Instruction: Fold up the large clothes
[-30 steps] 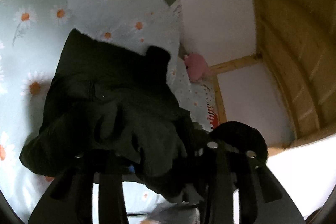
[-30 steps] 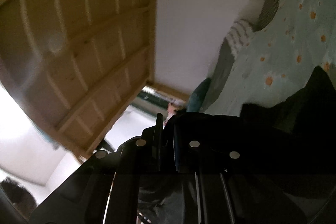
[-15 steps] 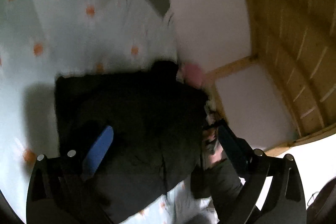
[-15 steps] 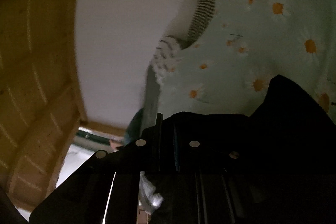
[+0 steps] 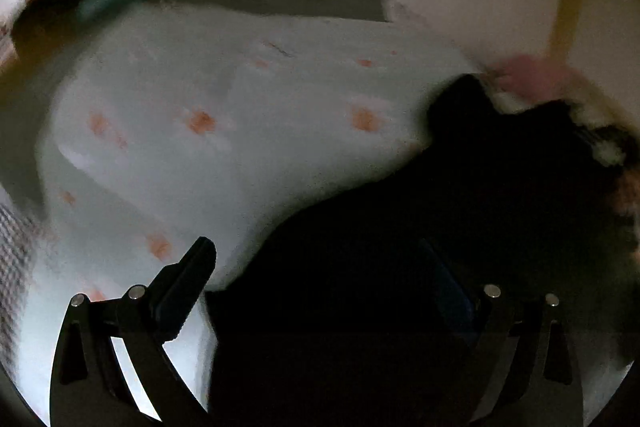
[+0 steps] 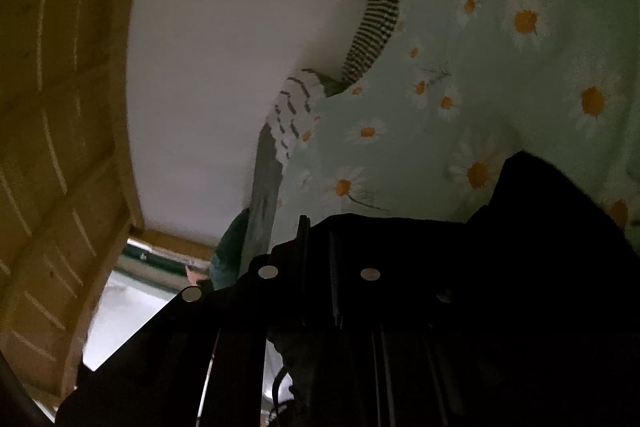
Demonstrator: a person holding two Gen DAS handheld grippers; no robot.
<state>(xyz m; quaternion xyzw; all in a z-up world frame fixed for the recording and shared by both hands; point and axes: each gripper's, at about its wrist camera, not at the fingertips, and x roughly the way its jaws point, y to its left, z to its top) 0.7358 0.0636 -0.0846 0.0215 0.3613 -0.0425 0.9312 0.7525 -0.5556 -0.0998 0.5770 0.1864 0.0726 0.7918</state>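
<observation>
The dark garment [image 5: 460,227] lies on the daisy-print bedspread [image 5: 240,147] near its wall-side edge, the left gripper [image 5: 320,259] released with jaws just opened wide above it, the right gripper [image 6: 316,251] clenched, apparently on dark cloth.

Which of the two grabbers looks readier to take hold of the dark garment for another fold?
Probably the left gripper: its jaws stand wide open, empty, over the dark garment on the daisy sheet. The right gripper is shut; whether it pinches cloth is too dark to tell.
</observation>
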